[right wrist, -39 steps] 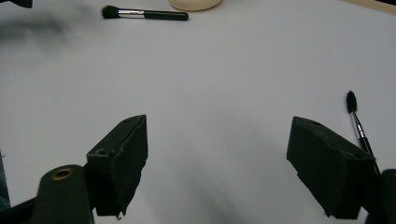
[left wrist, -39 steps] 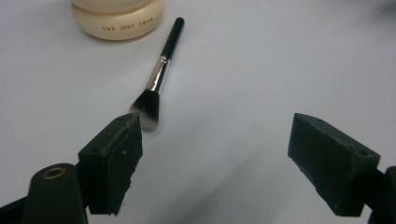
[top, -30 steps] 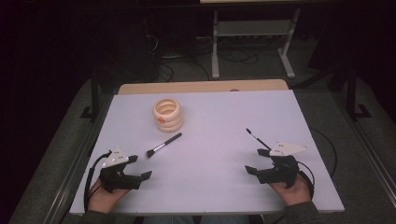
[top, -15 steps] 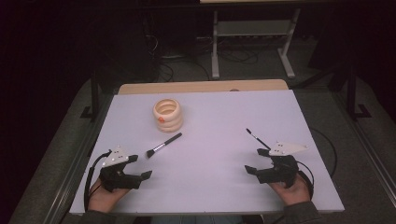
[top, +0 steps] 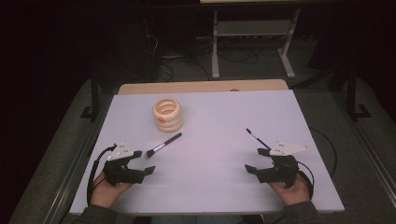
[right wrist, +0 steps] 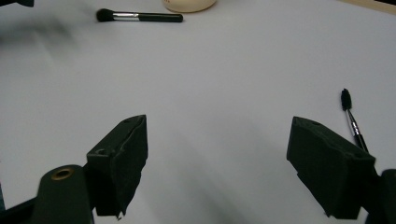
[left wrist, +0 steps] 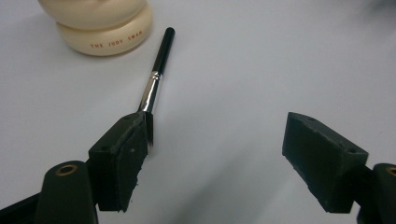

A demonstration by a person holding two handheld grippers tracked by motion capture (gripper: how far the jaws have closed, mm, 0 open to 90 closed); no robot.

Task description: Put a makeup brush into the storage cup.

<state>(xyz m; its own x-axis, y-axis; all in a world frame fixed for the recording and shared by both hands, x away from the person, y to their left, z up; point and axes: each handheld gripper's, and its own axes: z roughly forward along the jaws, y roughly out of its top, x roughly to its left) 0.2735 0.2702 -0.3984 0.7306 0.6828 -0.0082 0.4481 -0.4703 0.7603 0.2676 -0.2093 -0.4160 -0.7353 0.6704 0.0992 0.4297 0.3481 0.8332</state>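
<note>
White worktop (top: 210, 126), wooden edge at the far side. Cream ribbed holder (top: 167, 115) standing left of centre toward the back. Left gripper (top: 142, 162) and right gripper (top: 256, 161) resting near the front corners, each in a hand, jaws spread wide, gripping nothing. Black-handled powder brush (top: 163, 144) lying flat between holder and left gripper, bristles just beside its left jaw. Thin mascara wand (top: 257, 138) lying just beyond the right gripper.
</note>
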